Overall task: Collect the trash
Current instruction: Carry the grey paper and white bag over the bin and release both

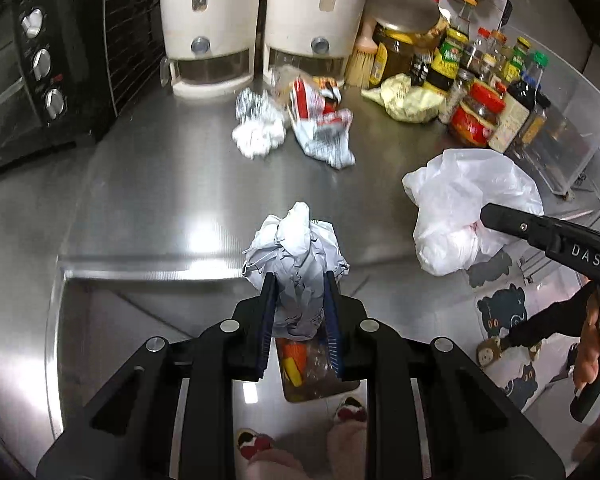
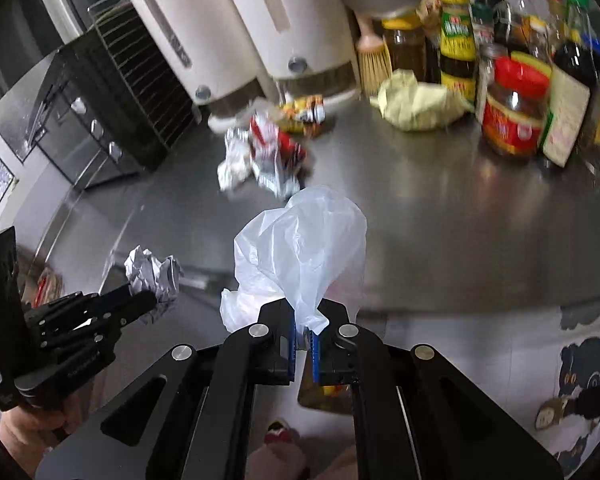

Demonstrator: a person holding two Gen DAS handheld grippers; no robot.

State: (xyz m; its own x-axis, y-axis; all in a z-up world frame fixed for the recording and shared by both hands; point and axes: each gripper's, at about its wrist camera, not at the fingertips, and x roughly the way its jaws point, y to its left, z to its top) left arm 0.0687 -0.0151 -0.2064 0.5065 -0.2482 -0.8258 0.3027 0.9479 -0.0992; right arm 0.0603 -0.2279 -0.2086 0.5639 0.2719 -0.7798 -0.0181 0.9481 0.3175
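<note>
We hold a paper wad (image 1: pixel 296 252) clamped in our left gripper (image 1: pixel 299 304) over the counter (image 1: pixel 160 184) edge. Our right gripper (image 2: pixel 305 334), nearly closed, pinches a white bag (image 2: pixel 304 252); its contents are unclear. More wrappers (image 1: pixel 320 120) lie near two canisters (image 1: pixel 208 20); jars (image 1: pixel 476 114) crowd the right.

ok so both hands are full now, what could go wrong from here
The crumpled paper ball is gripped only at its lower part by the left gripper, so it could slip out. The right gripper pinches just a thin twist of the plastic bag, which might tear or slide free. Both hang past the counter edge, so anything dropped hits the floor.
</note>
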